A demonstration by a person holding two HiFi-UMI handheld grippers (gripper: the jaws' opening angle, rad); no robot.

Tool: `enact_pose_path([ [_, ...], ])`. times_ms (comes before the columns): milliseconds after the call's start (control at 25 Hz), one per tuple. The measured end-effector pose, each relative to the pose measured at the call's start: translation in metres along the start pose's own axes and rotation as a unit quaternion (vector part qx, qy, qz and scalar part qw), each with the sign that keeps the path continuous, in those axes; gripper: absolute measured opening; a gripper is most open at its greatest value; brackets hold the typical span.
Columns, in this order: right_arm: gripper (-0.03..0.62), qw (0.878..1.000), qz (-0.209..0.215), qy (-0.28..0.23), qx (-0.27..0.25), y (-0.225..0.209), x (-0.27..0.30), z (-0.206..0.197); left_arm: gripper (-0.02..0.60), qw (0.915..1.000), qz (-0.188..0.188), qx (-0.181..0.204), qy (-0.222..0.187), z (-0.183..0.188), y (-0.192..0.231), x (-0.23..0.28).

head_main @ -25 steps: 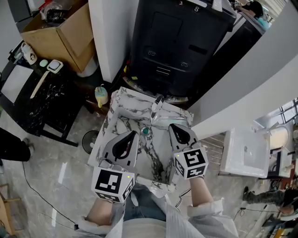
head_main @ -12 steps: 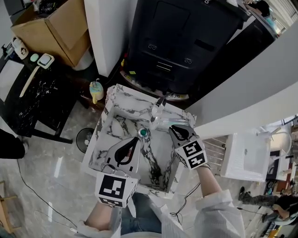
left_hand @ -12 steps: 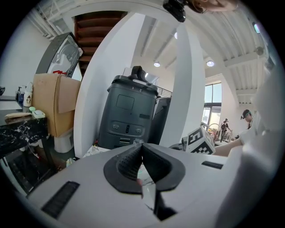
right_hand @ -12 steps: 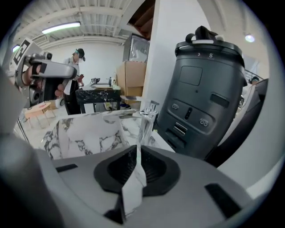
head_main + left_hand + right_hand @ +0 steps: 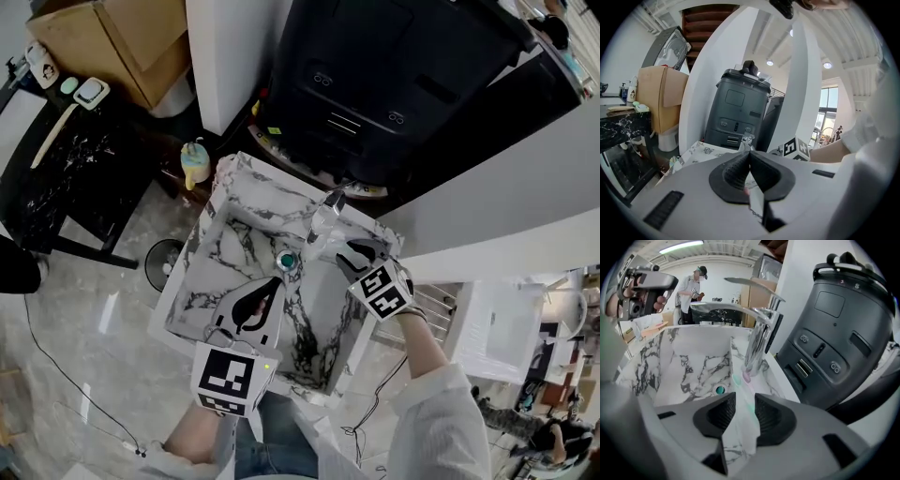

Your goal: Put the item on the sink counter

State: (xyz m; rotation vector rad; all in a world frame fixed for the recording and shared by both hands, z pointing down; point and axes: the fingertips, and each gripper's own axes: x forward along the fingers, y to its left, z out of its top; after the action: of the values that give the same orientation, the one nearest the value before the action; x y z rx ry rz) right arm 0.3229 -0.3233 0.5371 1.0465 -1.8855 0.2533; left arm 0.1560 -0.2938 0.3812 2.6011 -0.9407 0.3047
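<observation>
Sink counter (image 5: pixel 267 184): narrow marble-patterned rim round a deep basin (image 5: pixel 234 272), with a drain (image 5: pixel 286 261) low in the middle and a faucet (image 5: pixel 323 214) upright at the middle of the back rim. Behind the back rim: dark cabinet (image 5: pixel 375 84), close, leaving little room. Right of the sink: sloping white wall (image 5: pixel 497 178), near the back-right corner. Left of the sink: open floor, with a bottle (image 5: pixel 194 164) near the back-left corner and a black table (image 5: pixel 66 187) well apart. Above the basin: open room, shared by both tools. Right gripper (image 5: pixel 346 247): points steeply down over the back-right stretch of rim, just right of the faucet; jaws just now opening, standing wide apart, pads pressing on nothing. Item (image 5: pixel 742 380): slim, pale green with a pink bit at the faucet end; lies flat on the counter beside the faucet base, seen in the right gripper view through the gap between the jaws; hidden under the gripper in the head view. Left gripper (image 5: pixel 270 284): hangs over the front half of the basin, points toward the drain, well apart from the item; jaws closed tip to tip in the left gripper view, nothing visible between the pads.
</observation>
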Motion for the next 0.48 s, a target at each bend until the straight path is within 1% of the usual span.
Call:
enact_pose_path([
  [240,0.135,0.998,0.026,0.037,-0.048,-0.001,0.017,-0.013,0.015,0.9998,0.014,-0.008,0.007,-0.008,0.007,0.004],
  [400,0.155,0.996,0.041,0.044,-0.071,-0.001,0.021,-0.014,0.015,0.9997,0.022,-0.013,0.006,-0.009,0.008,0.005],
  [480,0.155,0.993,0.049,0.051,-0.095,0.001,0.023,-0.016,0.015,0.9996,0.024,-0.013,0.005,-0.009,0.008,0.005],
])
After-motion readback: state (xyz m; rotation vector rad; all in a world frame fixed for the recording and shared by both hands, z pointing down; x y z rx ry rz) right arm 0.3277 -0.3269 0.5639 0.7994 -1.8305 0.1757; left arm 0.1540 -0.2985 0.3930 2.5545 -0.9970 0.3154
